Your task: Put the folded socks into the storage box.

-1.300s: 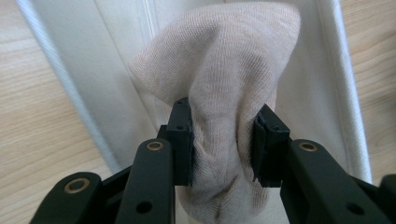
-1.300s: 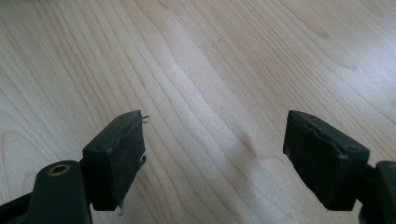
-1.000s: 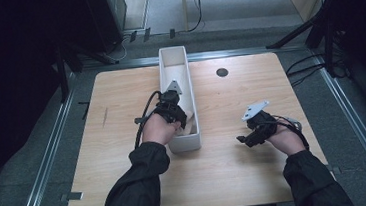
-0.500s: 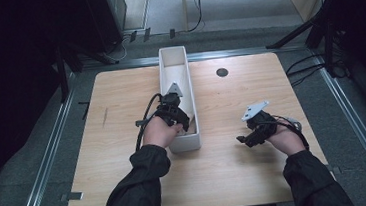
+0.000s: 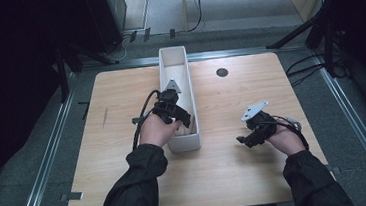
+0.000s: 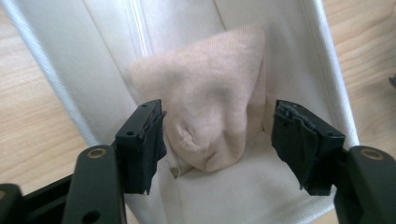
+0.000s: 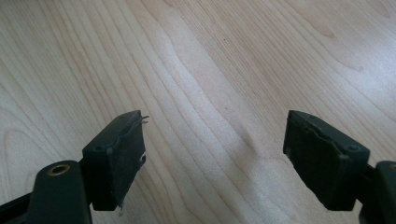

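Observation:
A long white bin stands lengthwise at the table's middle. A beige folded cloth lies inside its near end, also seen in the high view. My left gripper hangs over that end of the bin; in the left gripper view it is open, its jaws either side of the cloth without touching it. My right gripper rests low over the bare table to the right of the bin. In the right gripper view it is open, nothing between its jaws, only wood grain below.
The light wooden table has a small dark round hole near its far edge. Metal rails run along both sides. Dark stands and cables sit on the floor beyond.
Both hands have stayed almost still; the left gripper remains over the bin's near end and the right one has barely shifted.

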### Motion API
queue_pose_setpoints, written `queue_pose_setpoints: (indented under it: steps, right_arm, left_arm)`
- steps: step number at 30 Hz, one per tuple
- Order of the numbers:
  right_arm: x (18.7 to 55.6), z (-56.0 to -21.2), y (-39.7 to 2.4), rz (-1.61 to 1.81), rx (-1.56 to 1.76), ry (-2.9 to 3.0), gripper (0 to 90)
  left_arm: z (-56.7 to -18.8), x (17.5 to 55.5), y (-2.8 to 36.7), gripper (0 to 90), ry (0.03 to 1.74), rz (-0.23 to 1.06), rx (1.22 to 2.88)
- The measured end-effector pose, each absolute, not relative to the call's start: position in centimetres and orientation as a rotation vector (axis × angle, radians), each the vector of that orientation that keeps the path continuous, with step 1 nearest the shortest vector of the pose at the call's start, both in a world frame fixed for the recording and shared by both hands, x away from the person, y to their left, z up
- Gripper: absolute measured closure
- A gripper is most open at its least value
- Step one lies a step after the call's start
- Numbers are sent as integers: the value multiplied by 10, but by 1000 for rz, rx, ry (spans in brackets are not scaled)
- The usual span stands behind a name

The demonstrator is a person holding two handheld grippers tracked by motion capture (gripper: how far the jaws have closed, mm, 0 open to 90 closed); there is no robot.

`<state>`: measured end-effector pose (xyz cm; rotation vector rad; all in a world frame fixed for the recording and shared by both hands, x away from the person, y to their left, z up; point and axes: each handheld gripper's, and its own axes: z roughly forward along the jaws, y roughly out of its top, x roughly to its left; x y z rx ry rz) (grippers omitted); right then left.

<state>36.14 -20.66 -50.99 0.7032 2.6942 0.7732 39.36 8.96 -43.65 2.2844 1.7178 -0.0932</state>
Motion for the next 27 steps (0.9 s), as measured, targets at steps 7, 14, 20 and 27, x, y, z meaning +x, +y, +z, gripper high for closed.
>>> queue_pose_setpoints:
  steps: [7,14,20,27]
  right_arm:
    - [361,-510,-206,776,697,2694,208]
    - [361,-509,-206,778,686,2694,213]
    - [360,-509,-205,789,633,2689,217]
    - [360,-509,-206,789,635,2687,217]
  left_arm:
    - [-442,395,83,581,1668,-64,2289]
    - [-451,401,81,709,1659,-102,2234]
    - [-465,405,74,726,1654,-112,2235]
    - [-476,407,73,716,1673,-107,2217]
